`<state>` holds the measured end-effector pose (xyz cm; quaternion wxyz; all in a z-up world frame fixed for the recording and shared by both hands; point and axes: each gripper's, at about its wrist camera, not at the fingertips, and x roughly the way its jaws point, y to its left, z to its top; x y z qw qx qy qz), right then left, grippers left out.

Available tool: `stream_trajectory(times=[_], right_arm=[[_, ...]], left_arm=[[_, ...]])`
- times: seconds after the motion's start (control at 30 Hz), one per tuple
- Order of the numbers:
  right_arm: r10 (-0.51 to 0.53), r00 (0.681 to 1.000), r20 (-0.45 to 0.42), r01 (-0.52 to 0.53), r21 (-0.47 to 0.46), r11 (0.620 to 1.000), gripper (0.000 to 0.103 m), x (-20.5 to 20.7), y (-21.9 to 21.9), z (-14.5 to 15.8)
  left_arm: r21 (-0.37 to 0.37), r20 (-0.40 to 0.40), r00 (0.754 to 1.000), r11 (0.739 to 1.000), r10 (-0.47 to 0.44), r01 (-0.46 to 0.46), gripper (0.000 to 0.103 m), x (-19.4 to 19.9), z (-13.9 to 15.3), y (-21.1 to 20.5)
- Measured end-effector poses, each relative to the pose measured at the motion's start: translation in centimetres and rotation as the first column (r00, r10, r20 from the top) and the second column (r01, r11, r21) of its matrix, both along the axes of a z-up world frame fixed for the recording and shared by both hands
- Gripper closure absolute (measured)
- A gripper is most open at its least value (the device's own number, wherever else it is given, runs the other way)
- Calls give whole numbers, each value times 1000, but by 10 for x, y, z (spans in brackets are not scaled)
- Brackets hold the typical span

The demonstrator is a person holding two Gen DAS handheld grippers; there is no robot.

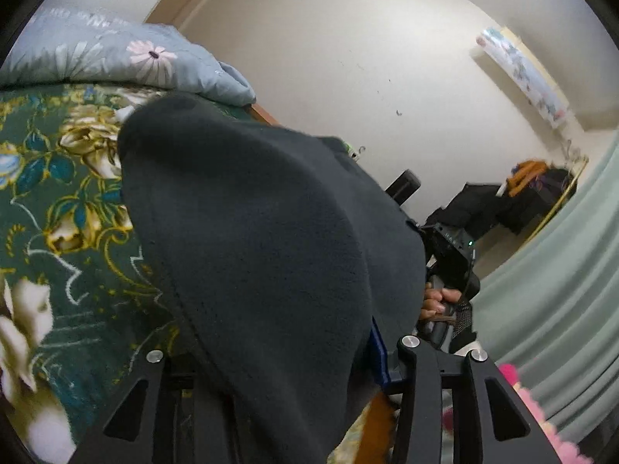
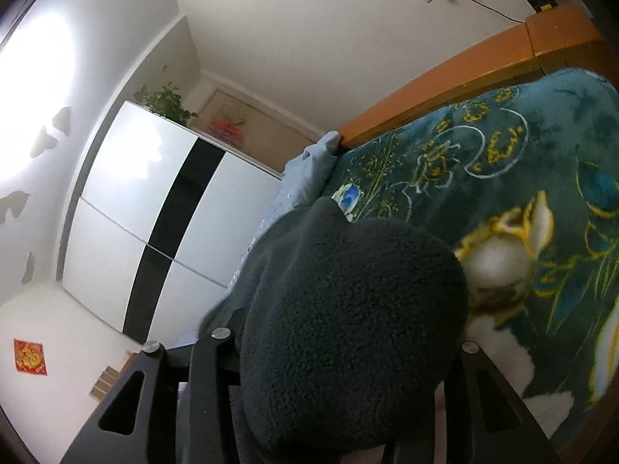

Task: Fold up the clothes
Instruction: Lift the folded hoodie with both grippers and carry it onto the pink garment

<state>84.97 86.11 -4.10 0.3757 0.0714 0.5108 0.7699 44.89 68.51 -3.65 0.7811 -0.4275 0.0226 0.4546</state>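
A: What is the left gripper (image 1: 294, 398) doing?

B: Dark fleece (image 1: 251, 232) bulges up from between its fingers and covers the tips. It seems pinched on the cloth, but the fingertips are hidden, so I cannot tell for sure.

A: And the right gripper (image 2: 344, 394)?

B: Much the same. The fleece (image 2: 348, 301) swells over its fingers and hides the gap. In the left view the right hand (image 1: 437, 301) shows just past the cloth, around its handle.

A: Where is the fleece, then?

B: Held up between the two tools, above the bed, toward the pillow end.

A: How would you do this step well?

B: My guess is a fold is being carried over. Keep both grips level and the edge taut between them, then lay it flat on the blanket (image 1: 58, 193) before letting go. A slack span would likely bunch.

A: The surface?

B: A plush green floral blanket (image 2: 503, 193); a blue pillow (image 1: 116, 54) lies at its far edge, against an orange headboard (image 2: 445, 89).

A: The room?

B: Pale walls, a white wardrobe (image 2: 127, 201) with a black stripe, a plant (image 2: 166, 100) on top, and a pale green curtain (image 1: 561, 270).
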Motion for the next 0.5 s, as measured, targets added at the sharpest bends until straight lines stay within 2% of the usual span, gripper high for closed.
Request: stream_trajectory(times=[0.1,0.2,0.27,0.5], right_arm=[[-29,998,-52,26,-57,998,53,4,2,-13],[-41,997,-67,36,-74,997,52,9,4,-11],[-48,998,-41,45,-80,996,45,10,1,-2],[-93,995,27,96,-138,986,37,30,-25,11]], left_arm=[[-5,15,1000,1000,-15,15,53,0,1,5],[-19,15,999,999,-31,32,50,-4,7,5],[-28,10,999,999,-33,33,50,-11,14,0],[-57,-31,999,998,29,-31,43,-43,25,-27]])
